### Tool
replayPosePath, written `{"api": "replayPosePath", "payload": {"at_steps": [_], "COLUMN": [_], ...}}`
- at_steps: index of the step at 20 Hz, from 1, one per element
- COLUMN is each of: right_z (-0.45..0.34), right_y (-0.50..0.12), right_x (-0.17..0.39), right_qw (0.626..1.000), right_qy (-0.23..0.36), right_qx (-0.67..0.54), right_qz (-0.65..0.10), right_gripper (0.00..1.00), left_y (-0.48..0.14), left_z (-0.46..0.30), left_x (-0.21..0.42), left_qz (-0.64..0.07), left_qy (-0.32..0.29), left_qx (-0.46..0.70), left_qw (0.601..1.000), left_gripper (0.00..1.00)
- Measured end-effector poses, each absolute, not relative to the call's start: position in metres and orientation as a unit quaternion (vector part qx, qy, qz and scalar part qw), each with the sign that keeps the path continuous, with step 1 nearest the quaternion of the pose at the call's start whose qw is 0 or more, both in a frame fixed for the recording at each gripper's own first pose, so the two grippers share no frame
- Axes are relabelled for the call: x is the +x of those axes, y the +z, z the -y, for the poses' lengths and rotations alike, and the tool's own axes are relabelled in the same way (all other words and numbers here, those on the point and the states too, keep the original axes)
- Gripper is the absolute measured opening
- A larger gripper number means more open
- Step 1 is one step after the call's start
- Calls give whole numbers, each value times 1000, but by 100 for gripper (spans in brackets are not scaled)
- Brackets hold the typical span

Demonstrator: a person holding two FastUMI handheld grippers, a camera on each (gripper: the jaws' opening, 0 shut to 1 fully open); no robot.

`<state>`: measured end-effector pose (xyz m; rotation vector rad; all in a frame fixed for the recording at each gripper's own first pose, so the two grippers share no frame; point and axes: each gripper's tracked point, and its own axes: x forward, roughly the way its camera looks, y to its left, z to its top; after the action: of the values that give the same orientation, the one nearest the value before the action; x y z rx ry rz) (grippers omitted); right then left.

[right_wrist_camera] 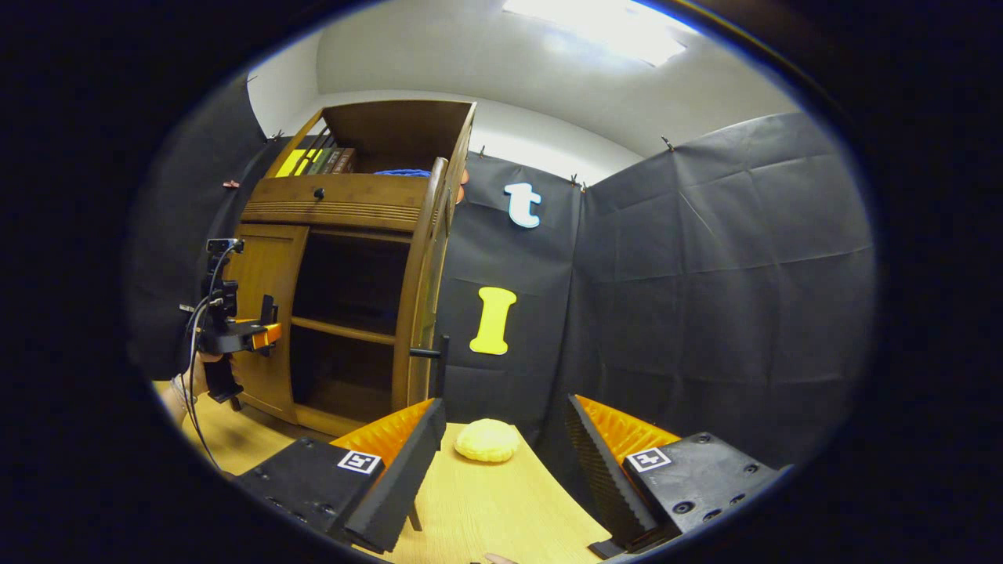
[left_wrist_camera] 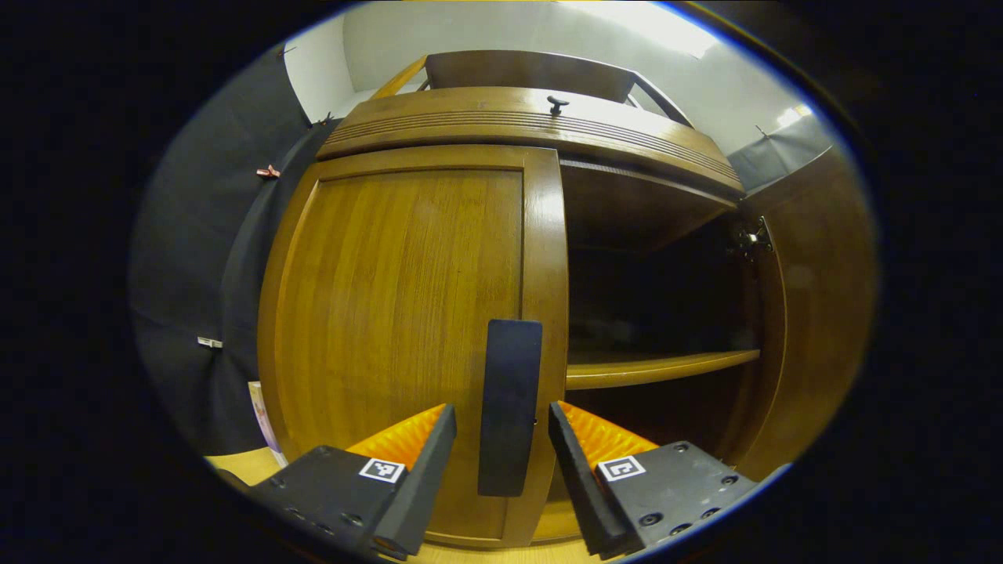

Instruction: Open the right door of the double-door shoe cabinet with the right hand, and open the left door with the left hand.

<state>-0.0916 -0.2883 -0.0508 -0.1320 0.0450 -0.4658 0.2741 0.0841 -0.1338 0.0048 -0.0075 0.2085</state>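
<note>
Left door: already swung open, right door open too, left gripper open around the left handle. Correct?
Not quite. The left door is closed, flat against the cabinet, as the left gripper view shows. The rest holds: the right door is open, and the left gripper is open with the handle between its fingers.

Both grippers agape, empty.

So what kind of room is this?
Probably a little recording booth set up like a home. Black cloth walls hang all around, a wooden shoe cabinet stands on a light wood table, and a person holds tongs at its left door.
</note>
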Motion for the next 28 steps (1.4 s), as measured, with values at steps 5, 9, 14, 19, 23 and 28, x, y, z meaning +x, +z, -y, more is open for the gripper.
{"api": "replayPosePath", "payload": {"at_steps": [5,9,14,19,23,28], "right_z": [291,293,284,266,248,231], "right_y": [-57,-53,-46,-44,-42,-44], "right_x": [-94,-101,-105,-107,-104,-103], "right_qw": [970,969,971,974,978,983], "right_qy": [-234,-242,-235,-222,-199,-177], "right_qx": [-52,-50,-42,-49,-55,-53], "right_qz": [-25,-18,-12,-14,-17,-17], "right_gripper": [99,98,98,98,98,98], "left_y": [-139,-138,-138,-132,-125,-120], "left_z": [-84,-84,-83,-82,-84,-91], "left_x": [279,278,265,235,203,166], "left_qz": [-10,-7,-20,-25,-28,-40], "left_qy": [108,105,92,74,66,60], "left_qx": [22,12,0,-10,-14,-12], "left_qw": [994,994,996,997,997,997], "left_gripper": [39,34,31,30,30,30]}}
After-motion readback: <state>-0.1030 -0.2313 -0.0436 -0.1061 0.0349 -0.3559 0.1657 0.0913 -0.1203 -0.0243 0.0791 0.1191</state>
